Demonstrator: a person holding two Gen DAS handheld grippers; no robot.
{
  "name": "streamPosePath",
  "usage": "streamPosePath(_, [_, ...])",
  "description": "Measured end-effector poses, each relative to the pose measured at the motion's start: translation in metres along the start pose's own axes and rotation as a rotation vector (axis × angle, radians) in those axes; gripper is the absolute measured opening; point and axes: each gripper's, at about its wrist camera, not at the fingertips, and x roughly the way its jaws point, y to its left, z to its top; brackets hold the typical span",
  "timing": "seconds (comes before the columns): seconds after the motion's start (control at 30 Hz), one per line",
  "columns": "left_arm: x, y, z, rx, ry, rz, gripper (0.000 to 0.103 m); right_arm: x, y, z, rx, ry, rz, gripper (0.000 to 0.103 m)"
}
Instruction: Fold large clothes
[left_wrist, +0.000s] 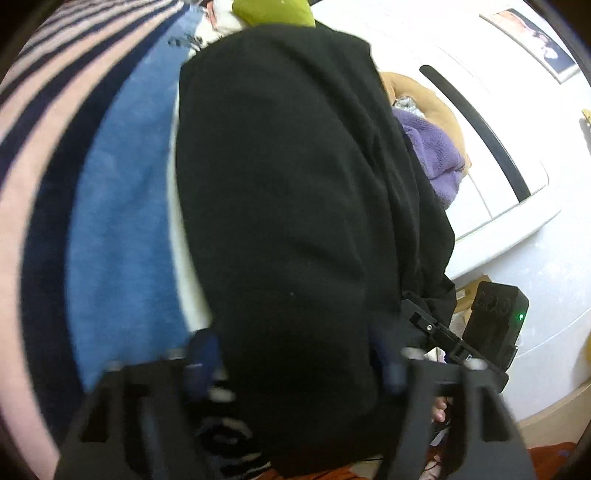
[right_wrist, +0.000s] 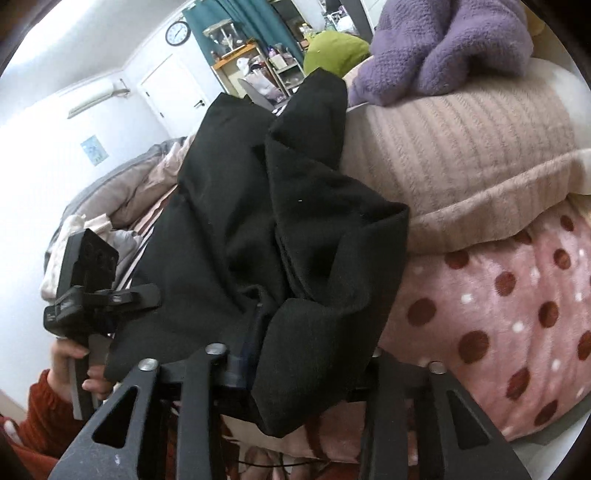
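A large black garment (left_wrist: 288, 192) hangs stretched between my two grippers, above a bed. In the left wrist view it fills the middle, and my left gripper (left_wrist: 295, 358) is shut on its near edge, blue fingertips (left_wrist: 203, 354) at each side of the cloth. In the right wrist view the same garment (right_wrist: 258, 229) lies bunched in folds, and my right gripper (right_wrist: 295, 365) is shut on its near edge. The right gripper's body (left_wrist: 491, 328) shows in the left view; the left gripper's body (right_wrist: 88, 284) shows in the right view, held by a hand.
Under the garment lie a blue towel (left_wrist: 122, 229) and a pink, navy-striped blanket (left_wrist: 26, 155). A purple knit (right_wrist: 443, 40) sits on a beige ribbed pillow (right_wrist: 461, 155) over a pink dotted blanket (right_wrist: 498, 317). A green cushion (right_wrist: 336, 48), shelves and a door stand behind.
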Motion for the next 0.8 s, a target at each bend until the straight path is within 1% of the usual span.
streamPosePath(0.03, [-0.007, 0.001, 0.0, -0.001, -0.013, -0.011, 0.042, 0.002, 0.003, 0.0, 0.006, 0.002, 0.014, 0.02])
streamPosePath(0.07, [-0.017, 0.003, -0.001, -0.006, -0.031, -0.028, 0.039, 0.006, 0.008, 0.001, 0.003, 0.005, 0.016, 0.02])
streamPosePath(0.13, [-0.037, 0.005, -0.004, 0.009, -0.063, -0.022, 0.037, 0.015, 0.024, 0.001, -0.016, 0.016, 0.034, 0.018])
streamPosePath(0.2, [-0.07, 0.012, -0.008, 0.021, -0.103, 0.005, 0.036, 0.026, 0.039, 0.002, -0.025, 0.039, 0.086, 0.017])
streamPosePath(0.27, [-0.106, 0.024, -0.011, 0.028, -0.138, 0.054, 0.036, 0.045, 0.064, 0.0, -0.04, 0.091, 0.175, 0.017])
streamPosePath(0.33, [-0.146, 0.038, -0.019, 0.044, -0.167, 0.137, 0.037, 0.063, 0.088, -0.004, -0.061, 0.139, 0.242, 0.017])
streamPosePath(0.37, [-0.162, 0.045, -0.024, 0.046, -0.166, 0.168, 0.037, 0.074, 0.103, -0.007, -0.081, 0.17, 0.275, 0.017])
streamPosePath(0.47, [-0.188, 0.068, -0.032, 0.012, -0.161, 0.207, 0.04, 0.1, 0.14, -0.013, -0.128, 0.237, 0.332, 0.017])
streamPosePath(0.53, [-0.191, 0.081, -0.039, -0.014, -0.138, 0.237, 0.049, 0.107, 0.149, -0.015, -0.138, 0.271, 0.342, 0.021])
streamPosePath(0.57, [-0.191, 0.087, -0.043, -0.025, -0.127, 0.245, 0.052, 0.108, 0.15, -0.015, -0.141, 0.29, 0.333, 0.024])
streamPosePath(0.63, [-0.191, 0.092, -0.047, -0.011, -0.121, 0.257, 0.061, 0.102, 0.15, -0.016, -0.159, 0.323, 0.296, 0.038])
streamPosePath(0.67, [-0.189, 0.089, -0.052, 0.008, -0.124, 0.265, 0.064, 0.095, 0.147, -0.013, -0.169, 0.327, 0.275, 0.051])
streamPosePath(0.7, [-0.187, 0.086, -0.051, 0.029, -0.13, 0.278, 0.069, 0.082, 0.14, -0.01, -0.179, 0.319, 0.246, 0.06])
streamPosePath(0.77, [-0.196, 0.083, -0.052, 0.078, -0.153, 0.307, 0.074, 0.054, 0.128, -0.002, -0.187, 0.288, 0.193, 0.066])
streamPosePath(0.8, [-0.202, 0.081, -0.053, 0.095, -0.164, 0.315, 0.077, 0.045, 0.123, 0.005, -0.192, 0.267, 0.172, 0.066])
